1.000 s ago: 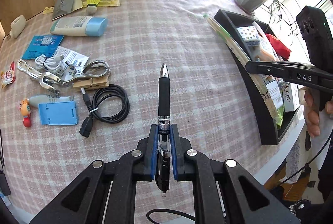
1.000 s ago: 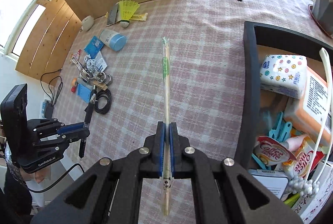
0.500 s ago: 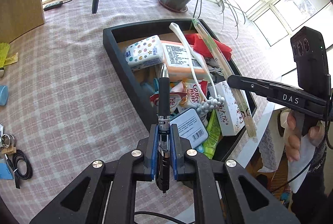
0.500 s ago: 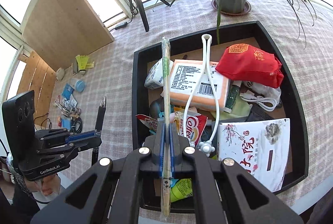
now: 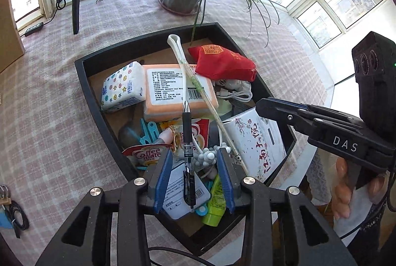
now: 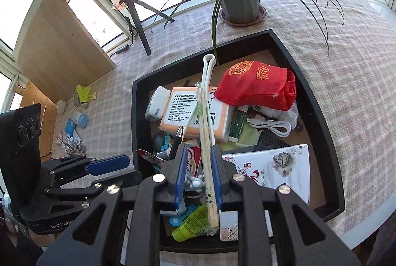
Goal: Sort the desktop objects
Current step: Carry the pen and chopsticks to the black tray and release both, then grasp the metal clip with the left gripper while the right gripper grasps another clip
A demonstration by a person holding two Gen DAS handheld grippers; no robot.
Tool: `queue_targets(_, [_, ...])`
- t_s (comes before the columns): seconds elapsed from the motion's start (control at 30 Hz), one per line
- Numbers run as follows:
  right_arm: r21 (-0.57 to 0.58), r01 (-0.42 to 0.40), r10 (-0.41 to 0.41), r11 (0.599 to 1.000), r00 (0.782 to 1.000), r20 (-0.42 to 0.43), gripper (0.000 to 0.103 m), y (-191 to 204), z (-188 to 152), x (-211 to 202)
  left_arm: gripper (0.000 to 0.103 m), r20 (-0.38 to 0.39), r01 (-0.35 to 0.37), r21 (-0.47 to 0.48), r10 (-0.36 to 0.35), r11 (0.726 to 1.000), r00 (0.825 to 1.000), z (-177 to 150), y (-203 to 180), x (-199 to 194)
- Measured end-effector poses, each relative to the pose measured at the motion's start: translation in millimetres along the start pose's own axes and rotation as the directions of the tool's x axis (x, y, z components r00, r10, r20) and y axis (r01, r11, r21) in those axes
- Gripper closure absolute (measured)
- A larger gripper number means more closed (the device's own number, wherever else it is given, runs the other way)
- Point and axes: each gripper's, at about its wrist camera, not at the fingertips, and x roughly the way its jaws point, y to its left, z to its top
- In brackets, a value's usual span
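Both grippers have moved over the tray [image 5: 81, 73]. Left gripper [image 5: 195, 179] jaws are opening, releasing the pen [image 5: 187, 142]; right gripper [image 6: 198, 174] jaws are opening off the chopsticks [image 6: 204, 132]. Both items drop at frame center.

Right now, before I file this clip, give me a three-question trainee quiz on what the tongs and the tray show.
1. True or false: the pen lies between the left tongs, whose pads stand clear of it as they open.
2. What lies between the right tongs? A) a shuttlecock B) wrapped chopsticks C) a cable
3. Fill in: the red pouch lies in the black ____.

Key: 1 true; 2 B; 3 tray.
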Motion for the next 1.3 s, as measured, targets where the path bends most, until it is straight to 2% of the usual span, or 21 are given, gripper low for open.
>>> queue_targets(0.17, [-0.011, -0.007, 0.007, 1.000, 1.000, -0.012, 0.083, 8.5, -4.8, 5.9, 0.069, 0.012, -0.041, -0.005, 0.042, 0.999, 0.999, -7.8, 12.8, -9.1])
queue_targets(0.4, [-0.080, -0.029, 0.025, 0.996, 0.999, -0.046, 0.083, 40.9, -6.9, 21.6, 0.069, 0.038, -0.104, -0.035, 0.105, 0.994, 0.994, -26.6, 42.3, -29.7])
queue_targets(0.57, [-0.125, -0.059, 0.049, 0.990, 0.995, -0.082, 0.083, 75.1, -9.7, 37.3, 0.069, 0.052, -0.143, -0.079, 0.147, 0.987, 0.988, -46.6, 76.1, -50.5])
queue_targets(0.77, [-0.184, -0.097, 0.075, 0.978, 0.989, -0.126, 0.082, 127.7, -17.5, 58.7, 0.069, 0.057, -0.186, -0.166, 0.198, 0.968, 0.979, -73.9, 133.9, -79.1])
queue_targets(0.97, [-0.258, -0.137, 0.097, 0.956, 0.982, -0.164, 0.082, 189.6, -20.0, 78.3, 0.069, 0.058, -0.215, -0.279, 0.240, 0.936, 0.969, -104.8, 203.6, -112.1])
queue_targets(1.03, [-0.288, -0.150, 0.100, 0.946, 0.978, -0.183, 0.075, 213.0, -22.3, 86.1, 0.069, 0.059, -0.230, -0.316, 0.261, 0.920, 0.964, -115.0, 227.7, -124.2])
queue_targets(1.07, [-0.304, -0.158, 0.102, 0.939, 0.976, -0.192, 0.072, 224.0, -23.6, 89.8, 0.069, 0.059, -0.237, -0.336, 0.271, 0.912, 0.961, -119.6, 239.5, -129.9])
queue_targets(1.3, [-0.417, -0.211, 0.112, 0.884, 0.962, -0.247, 0.072, 300.7, -28.3, 117.7, 0.069, 0.061, -0.253, -0.488, 0.321, 0.836, 0.945, -148.2, 316.3, -163.8])
